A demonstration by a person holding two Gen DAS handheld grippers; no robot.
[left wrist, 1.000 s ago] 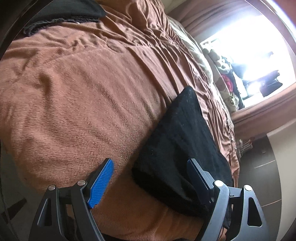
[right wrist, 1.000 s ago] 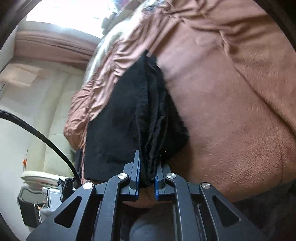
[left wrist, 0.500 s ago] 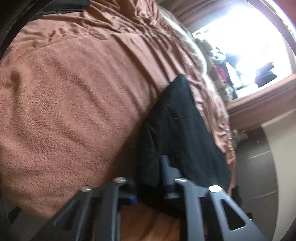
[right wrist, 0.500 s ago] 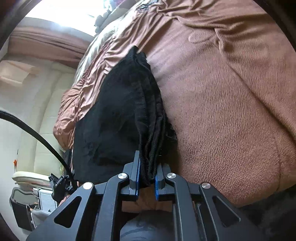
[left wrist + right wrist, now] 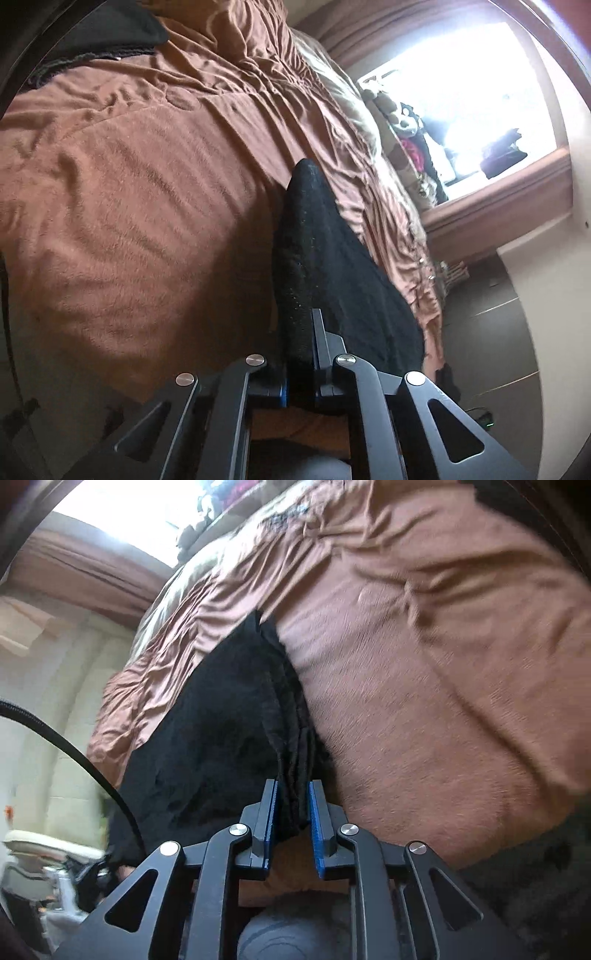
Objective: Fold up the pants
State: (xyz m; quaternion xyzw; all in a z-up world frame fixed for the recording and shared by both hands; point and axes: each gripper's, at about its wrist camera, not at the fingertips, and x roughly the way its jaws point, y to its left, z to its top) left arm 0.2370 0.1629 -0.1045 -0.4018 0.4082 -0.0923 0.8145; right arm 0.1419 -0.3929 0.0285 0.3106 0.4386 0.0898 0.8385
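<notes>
The black pants (image 5: pixel 332 277), folded into a thick pad, lie near the edge of the brown fleece bed cover (image 5: pixel 129 221). My left gripper (image 5: pixel 299 350) is closing its jaws on the near left corner of the pants, and the fabric is pinched between the pads. In the right wrist view, the stacked layers of the pants (image 5: pixel 221 738) hang between the blue pads of my right gripper (image 5: pixel 293 786). Its jaws are starting to open while the fabric still fills the gap. Both corners are raised off the bed cover (image 5: pixel 424 701).
Another dark garment (image 5: pixel 103 33) lies at the far left corner of the bed. A bright window (image 5: pixel 461 92) with clutter on its sill is beyond the bed, and dark floor (image 5: pixel 498 332) lies to the right. A black cable (image 5: pixel 74 753) crosses the right wrist view at left.
My left gripper went from wide open around the corner of the pants to shut on it. Both grippers rose, lifting the near edge of the pants. The right pads have parted slightly.
</notes>
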